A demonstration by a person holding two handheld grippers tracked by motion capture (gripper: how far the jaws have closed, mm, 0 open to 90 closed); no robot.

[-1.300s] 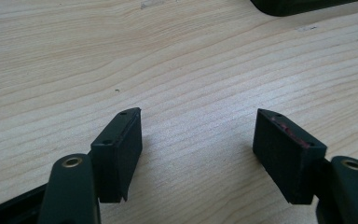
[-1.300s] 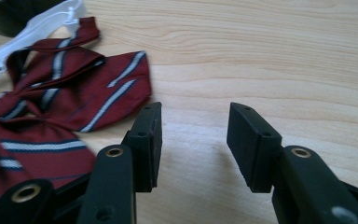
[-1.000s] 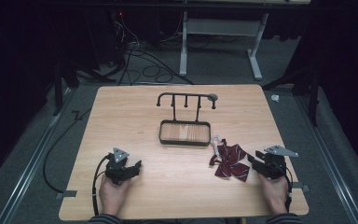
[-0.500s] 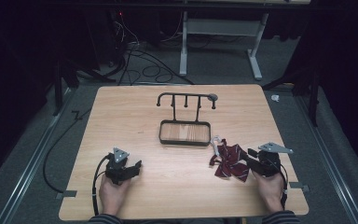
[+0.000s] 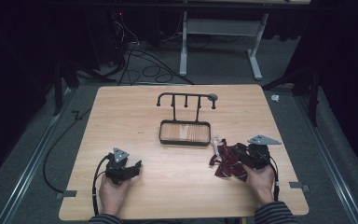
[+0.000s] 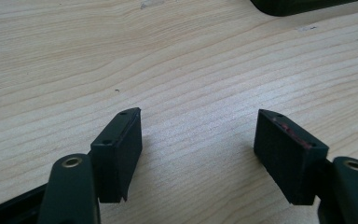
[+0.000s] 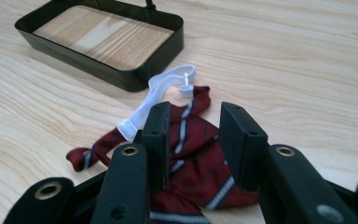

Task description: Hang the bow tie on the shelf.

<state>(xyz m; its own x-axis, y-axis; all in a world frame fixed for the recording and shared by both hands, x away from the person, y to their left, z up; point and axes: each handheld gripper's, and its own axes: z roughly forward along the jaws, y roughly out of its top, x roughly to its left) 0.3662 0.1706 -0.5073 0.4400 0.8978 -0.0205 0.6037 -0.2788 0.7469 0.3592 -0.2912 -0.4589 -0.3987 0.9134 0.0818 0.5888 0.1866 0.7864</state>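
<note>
Beside the black tray (image 7: 135, 77), unlabelled striped maroon tie (image 7: 200, 172), white strap (image 7: 161, 93).

Hidden and cut-off parts

In the right gripper view, the striped tie (image 7: 191, 154) runs under the right hand-held gripper (image 7: 195, 140) and off the bottom edge; the tray (image 7: 135, 74) is clipped at the top edge. In the left gripper view, a dark object (image 6: 298, 5) at upper right is cut off, unidentifiable.

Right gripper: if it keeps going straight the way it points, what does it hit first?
The red striped tie, already between the right gripper's open jaws. Past that, probably its white strap, then the black tray, though depth is unclear.
</note>
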